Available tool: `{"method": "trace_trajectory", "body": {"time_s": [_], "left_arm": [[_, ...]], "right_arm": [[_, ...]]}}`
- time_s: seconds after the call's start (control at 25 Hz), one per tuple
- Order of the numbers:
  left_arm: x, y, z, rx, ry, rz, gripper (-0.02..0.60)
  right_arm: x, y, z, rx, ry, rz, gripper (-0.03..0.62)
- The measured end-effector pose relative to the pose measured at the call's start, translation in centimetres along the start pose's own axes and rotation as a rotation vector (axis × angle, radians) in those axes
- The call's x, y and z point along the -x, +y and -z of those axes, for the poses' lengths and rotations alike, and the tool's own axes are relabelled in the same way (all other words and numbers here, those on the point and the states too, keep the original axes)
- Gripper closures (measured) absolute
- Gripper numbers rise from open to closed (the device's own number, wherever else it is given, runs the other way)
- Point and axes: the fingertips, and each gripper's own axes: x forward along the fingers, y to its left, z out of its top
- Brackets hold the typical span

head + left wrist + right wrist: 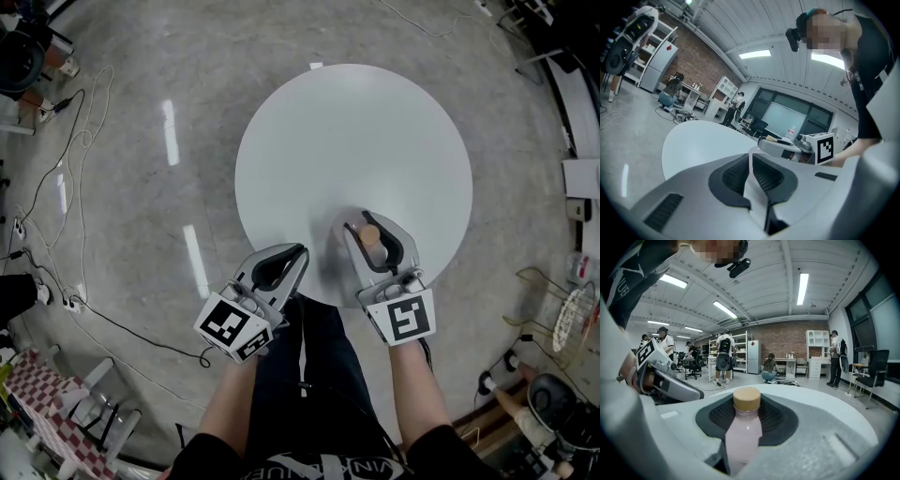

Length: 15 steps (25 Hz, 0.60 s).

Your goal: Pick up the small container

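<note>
right gripper (746,405) grips the small container (742,433)

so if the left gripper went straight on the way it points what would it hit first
Probably the white round table: the left gripper tilts down at its near edge. The right gripper looks off to one side, but depth is unclear.

A round white table (356,141) fills the centre of the head view, standing on a glossy grey floor (187,56). Cables (82,187) trail down the left side. A checked cloth (47,412) lies at lower left. In the right gripper view, a white fridge (754,356) stands mid-frame against a brick wall (787,341).
</note>
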Motion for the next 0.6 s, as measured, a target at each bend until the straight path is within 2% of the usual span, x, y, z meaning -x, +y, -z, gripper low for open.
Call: {"method": "trace_trajectory", "body": {"time_s": [0.6], "left_arm": [[-0.5, -1.1, -3.3, -0.03, -0.01, 0.022, 0.558]], "right_arm": [[1.2, -1.7, -5.1, -0.009, -0.044, 0.02, 0.465]]}}
